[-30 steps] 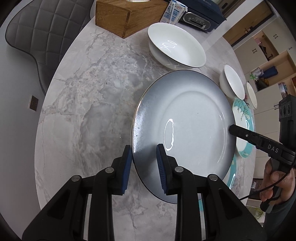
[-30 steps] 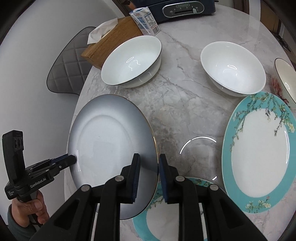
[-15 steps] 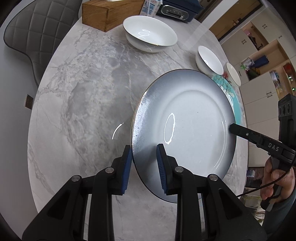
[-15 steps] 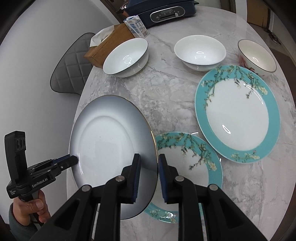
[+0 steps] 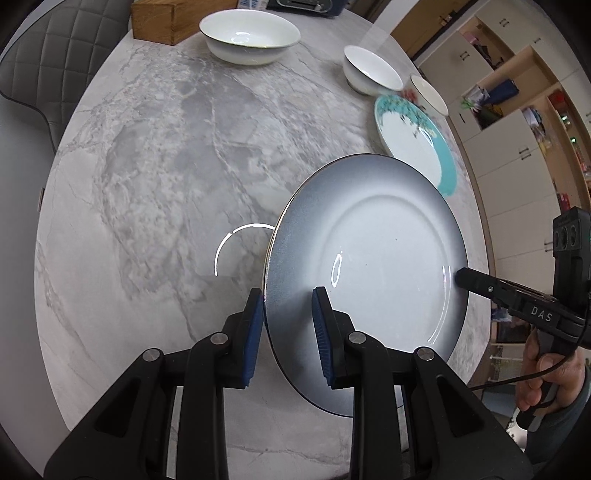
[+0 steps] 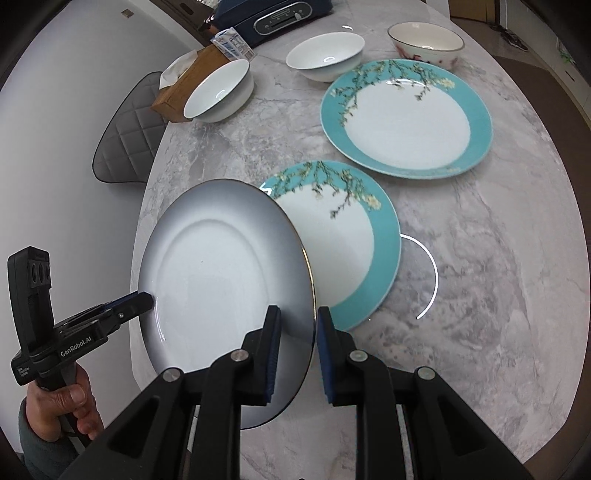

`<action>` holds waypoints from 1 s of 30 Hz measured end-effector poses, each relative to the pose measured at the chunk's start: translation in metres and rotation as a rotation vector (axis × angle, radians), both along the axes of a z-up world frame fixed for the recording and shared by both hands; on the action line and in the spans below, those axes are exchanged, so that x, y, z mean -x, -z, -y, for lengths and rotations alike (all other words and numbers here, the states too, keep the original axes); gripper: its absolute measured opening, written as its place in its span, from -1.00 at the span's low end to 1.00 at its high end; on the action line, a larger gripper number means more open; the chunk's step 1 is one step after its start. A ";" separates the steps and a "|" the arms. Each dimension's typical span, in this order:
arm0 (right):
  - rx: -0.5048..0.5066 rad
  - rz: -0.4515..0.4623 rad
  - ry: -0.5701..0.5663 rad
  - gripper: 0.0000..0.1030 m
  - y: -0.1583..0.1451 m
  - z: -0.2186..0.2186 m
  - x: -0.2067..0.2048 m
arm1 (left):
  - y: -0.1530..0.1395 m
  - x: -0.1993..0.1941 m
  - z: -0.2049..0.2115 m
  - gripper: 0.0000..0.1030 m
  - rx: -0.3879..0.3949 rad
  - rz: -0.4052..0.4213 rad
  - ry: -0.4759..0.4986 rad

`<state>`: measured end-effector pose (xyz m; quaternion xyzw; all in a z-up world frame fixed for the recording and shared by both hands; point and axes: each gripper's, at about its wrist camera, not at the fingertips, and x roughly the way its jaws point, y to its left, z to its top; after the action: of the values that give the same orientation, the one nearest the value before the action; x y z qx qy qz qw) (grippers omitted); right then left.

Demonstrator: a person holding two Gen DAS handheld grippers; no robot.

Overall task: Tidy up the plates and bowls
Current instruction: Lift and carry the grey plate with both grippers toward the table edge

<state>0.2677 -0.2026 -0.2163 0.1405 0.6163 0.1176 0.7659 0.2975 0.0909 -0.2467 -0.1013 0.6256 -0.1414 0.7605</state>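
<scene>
Both grippers hold a grey-rimmed white plate (image 5: 369, 258) in the air above the marble table. My left gripper (image 5: 288, 325) is shut on its left rim; my right gripper (image 6: 297, 343) is shut on its right rim. The plate also shows in the right wrist view (image 6: 221, 280), where it partly covers a small teal floral plate (image 6: 354, 243) lying on the table. A larger teal floral plate (image 6: 406, 118) lies beyond. Two white bowls (image 6: 221, 92) (image 6: 325, 55) and a floral bowl (image 6: 424, 40) stand at the far side.
A wooden tissue box (image 6: 184, 85), a milk carton (image 6: 232, 44) and a dark appliance (image 6: 273, 14) stand at the table's far edge (image 5: 48, 206). A grey quilted chair (image 6: 125, 147) is at the left. Cabinets (image 5: 517, 147) are beyond the table.
Both grippers have lifted the grey-rimmed plate higher and carried it right, so it now overlaps the small teal plate. More of the table and far dishes have come into view.
</scene>
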 end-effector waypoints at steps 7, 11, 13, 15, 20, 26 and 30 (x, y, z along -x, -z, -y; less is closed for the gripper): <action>0.012 -0.015 0.062 -0.58 0.011 0.022 0.046 | 0.016 0.042 0.026 -0.54 0.001 -0.035 0.076; 0.021 -0.045 0.094 -0.57 0.025 0.033 0.065 | 0.030 0.064 0.039 -0.54 0.006 -0.071 0.113; 0.027 -0.055 0.102 -0.57 0.031 0.035 0.074 | 0.035 0.073 0.042 -0.54 0.008 -0.081 0.131; 0.032 -0.069 0.111 -0.57 0.037 0.038 0.083 | 0.039 0.080 0.046 -0.54 0.004 -0.088 0.146; 0.051 -0.087 0.124 -0.55 0.050 0.042 0.100 | 0.051 0.094 0.052 -0.54 -0.001 -0.107 0.191; 0.082 -0.108 0.127 -0.53 0.068 0.049 0.110 | 0.075 0.114 0.062 -0.54 0.006 -0.155 0.229; 0.094 -0.113 0.124 -0.53 0.075 0.051 0.112 | 0.085 0.117 0.063 -0.54 0.014 -0.172 0.234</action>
<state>0.1557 -0.2537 -0.2915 0.1487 0.6536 0.0328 0.7414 0.1806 0.0277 -0.3317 -0.0449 0.6949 -0.2242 0.6817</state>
